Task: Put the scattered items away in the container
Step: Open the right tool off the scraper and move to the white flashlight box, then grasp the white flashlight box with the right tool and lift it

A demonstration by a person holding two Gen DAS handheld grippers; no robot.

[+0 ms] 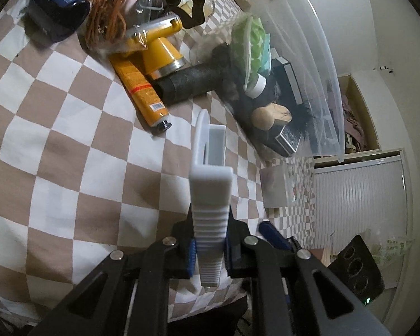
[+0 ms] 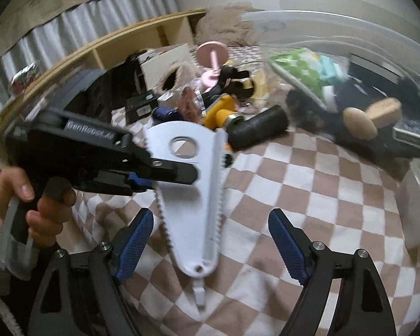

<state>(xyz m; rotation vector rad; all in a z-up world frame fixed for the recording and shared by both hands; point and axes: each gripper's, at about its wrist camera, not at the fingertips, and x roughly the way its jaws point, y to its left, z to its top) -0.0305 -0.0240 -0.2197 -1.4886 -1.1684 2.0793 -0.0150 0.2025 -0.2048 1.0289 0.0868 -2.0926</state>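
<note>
White plastic makes up the jar opener (image 2: 190,196) you hold: a flat, teardrop-shaped tool with toothed edges, a round hole near its wide end and a small hook at its narrow tip. Your left gripper (image 2: 165,173) is clamped on it, and from the left wrist view you see it only edge-on (image 1: 210,224), ribbed and pinched between the blue pads at lower centre. Your right gripper (image 2: 210,246) stands released, its blue pads (image 2: 135,240) wide on either side of the narrow end without touching it. The tool hangs over the brown-and-white checked cloth (image 1: 70,154).

Beyond it, toward upper centre of the left view, lie an orange tube (image 1: 142,92), a yellow flashlight (image 1: 159,47), a black foam roll (image 1: 187,81) and a navy pouch (image 1: 56,8). The clear container (image 1: 316,56) fills the upper right, already holding a green-dotted pouch (image 1: 249,44), a wooden-handled brush (image 1: 268,114) and dark boxes (image 1: 288,140).

Only the right view shows your hand (image 2: 42,210) on the left gripper's handle and the tool's broad face.
</note>
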